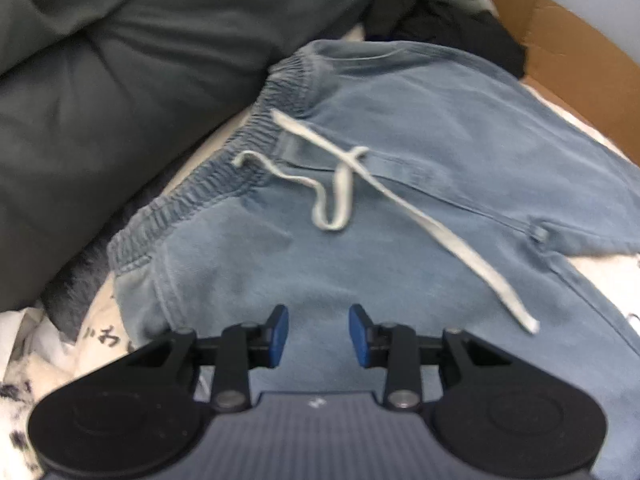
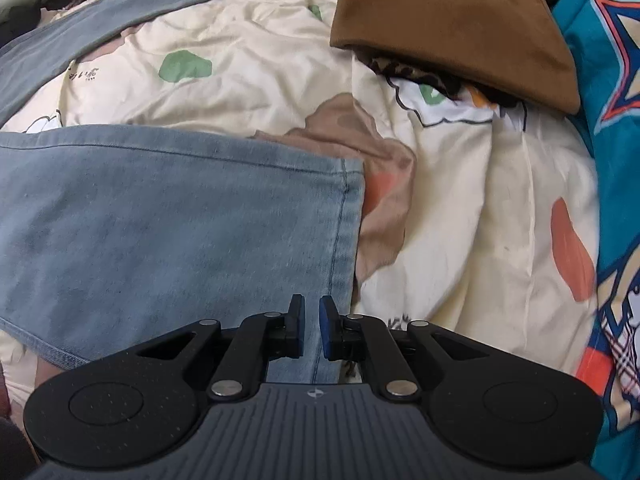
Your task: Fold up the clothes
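While both tools hover spread and empty, jeans show no legible label.

the blue jeans are blurred in the left wrist view; the brown cloth hides a patterned garment beneath.

One pair of blue trousers, one white drawstring, one brown folded garment, one cardboard box.

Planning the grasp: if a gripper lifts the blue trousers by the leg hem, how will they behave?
Blue trousers lie flat and creased, so probably floppy: the leg would drape from the pinch. The loose drawstring would likely dangle. Thick stitched hem should grip well.
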A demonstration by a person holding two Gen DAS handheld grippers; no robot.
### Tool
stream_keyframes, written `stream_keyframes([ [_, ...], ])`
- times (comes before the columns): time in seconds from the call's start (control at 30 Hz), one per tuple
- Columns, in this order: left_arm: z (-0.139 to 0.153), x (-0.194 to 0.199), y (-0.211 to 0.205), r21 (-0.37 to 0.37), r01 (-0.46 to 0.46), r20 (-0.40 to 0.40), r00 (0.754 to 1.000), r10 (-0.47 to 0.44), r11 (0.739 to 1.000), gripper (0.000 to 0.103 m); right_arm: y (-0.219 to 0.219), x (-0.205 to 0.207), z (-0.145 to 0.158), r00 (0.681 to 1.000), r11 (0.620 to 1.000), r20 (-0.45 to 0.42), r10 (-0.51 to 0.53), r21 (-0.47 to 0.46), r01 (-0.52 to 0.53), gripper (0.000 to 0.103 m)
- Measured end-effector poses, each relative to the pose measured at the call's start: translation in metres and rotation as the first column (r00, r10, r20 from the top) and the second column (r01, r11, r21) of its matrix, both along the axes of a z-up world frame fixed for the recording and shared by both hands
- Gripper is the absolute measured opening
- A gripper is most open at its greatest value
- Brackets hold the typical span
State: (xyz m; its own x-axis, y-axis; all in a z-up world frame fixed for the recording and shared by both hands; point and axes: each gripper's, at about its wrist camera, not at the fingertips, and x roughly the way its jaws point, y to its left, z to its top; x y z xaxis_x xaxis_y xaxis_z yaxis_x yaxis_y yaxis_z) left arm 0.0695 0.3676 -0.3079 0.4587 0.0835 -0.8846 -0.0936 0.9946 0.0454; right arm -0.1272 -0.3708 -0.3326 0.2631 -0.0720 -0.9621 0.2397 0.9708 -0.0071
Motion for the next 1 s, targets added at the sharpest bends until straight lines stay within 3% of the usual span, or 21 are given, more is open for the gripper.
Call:
stream_keyframes([
  [0.23,-0.006,0.028,0.046,-0.048,-0.102,0.037,0.994,0.103,0.994,0.034,0.005,-0.005,0.007,0.999,0.999,-0.033,-0.016,-0.034,0.015,0.015],
  [0.4,-0.025,0.042,0.073,-0.054,-0.124,-0.021,0.992,0.123,0.991,0.016,0.005,-0.011,0.007,0.997,0.998,-0.073,-0.039,-0.054,0.035,0.015],
  [0.43,-0.027,0.044,0.08,-0.063,-0.14,-0.028,0.99,0.138,0.988,0.005,0.006,-0.012,0.007,0.996,0.998,-0.081,-0.04,-0.057,0.035,0.015],
  [0.47,-0.03,0.045,0.087,-0.072,-0.16,-0.036,0.987,0.158,0.984,0.003,0.007,-0.014,0.008,0.995,0.998,-0.09,-0.034,-0.062,0.029,0.015],
  [0.57,-0.037,0.046,0.105,-0.128,-0.209,-0.062,0.977,0.203,0.97,0.003,0.011,-0.016,0.009,0.993,0.997,-0.115,-0.005,-0.075,-0.003,0.015],
  [0.73,-0.041,0.052,0.112,-0.112,-0.228,-0.104,0.971,0.217,0.967,0.003,0.009,-0.016,0.013,0.992,0.996,-0.127,-0.007,-0.093,-0.005,0.015],
  [0.83,-0.027,0.051,0.105,-0.092,-0.176,-0.11,0.98,0.165,0.98,0.004,0.006,-0.015,0.016,0.992,0.996,-0.123,-0.02,-0.092,0.008,0.018],
  [1.0,0.007,0.038,0.109,-0.208,-0.119,-0.049,0.993,0.111,0.971,0.009,0.01,-0.019,0.01,0.99,0.998,-0.14,-0.015,-0.067,0.006,0.019],
])
